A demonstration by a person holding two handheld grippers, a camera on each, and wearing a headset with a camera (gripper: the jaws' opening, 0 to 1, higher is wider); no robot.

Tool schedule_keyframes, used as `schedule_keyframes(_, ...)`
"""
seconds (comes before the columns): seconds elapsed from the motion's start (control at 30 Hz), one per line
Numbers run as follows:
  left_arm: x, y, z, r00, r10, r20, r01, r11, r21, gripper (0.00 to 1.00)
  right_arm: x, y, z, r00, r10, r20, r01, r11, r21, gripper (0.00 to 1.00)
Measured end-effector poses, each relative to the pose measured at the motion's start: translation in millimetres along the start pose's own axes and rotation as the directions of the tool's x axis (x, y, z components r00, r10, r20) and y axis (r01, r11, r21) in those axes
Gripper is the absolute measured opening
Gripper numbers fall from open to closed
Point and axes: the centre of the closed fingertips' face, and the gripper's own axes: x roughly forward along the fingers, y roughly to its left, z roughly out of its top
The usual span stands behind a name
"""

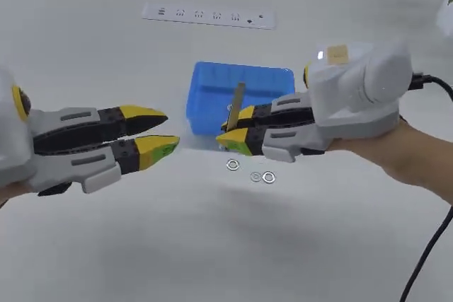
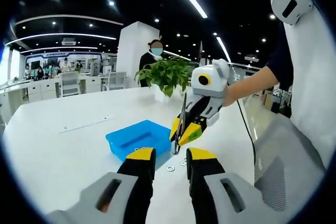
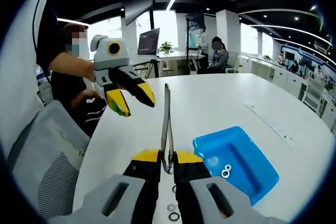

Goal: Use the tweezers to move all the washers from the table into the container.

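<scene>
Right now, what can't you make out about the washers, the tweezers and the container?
- Container inside: head view, blurred and partly covered by the right gripper; washers in it uncountable.
- Washers on the table: right gripper view, partly hidden by the jaws and lower edge.
- Tweezers tips: edge-on in the right gripper view, too thin to tell whether they hold anything.

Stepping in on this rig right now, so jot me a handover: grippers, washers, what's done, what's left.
Left gripper: open, empty, in the air left of the work.
Right gripper: shut on the tweezers, at the near edge of the blue container.
Done: two washers lie in the container.
Left: three washers lie on the table just in front of the container. Pick each up with the tweezers and drop it in.
</scene>
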Motion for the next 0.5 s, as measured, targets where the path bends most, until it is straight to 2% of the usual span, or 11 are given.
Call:
schedule_keyframes(0.3, -18.7, 4.2, -7.0, 0.9973, 0.067, 0.032, -0.066, 0.997, -0.041, 0.40, -16.4, -28.4, 29.8, 0.9984, -0.053, 0.018, 0.054, 0.997, -0.057, 0.10)
schedule_keyframes(0.4, -20.4, 6.0, -8.5, 0.9958, 0.084, 0.036, -0.082, 0.995, -0.056, 0.44, -15.8, -41.3, 31.1, 0.9974, -0.072, 0.011, 0.072, 0.995, -0.068, 0.10)
schedule_keyframes(0.5, -22.0, 7.0, -9.4, 0.9946, 0.099, 0.031, -0.097, 0.994, -0.054, 0.49, -12.4, -56.5, 25.6, 0.9959, -0.090, -0.011, 0.089, 0.993, -0.080, 0.10)
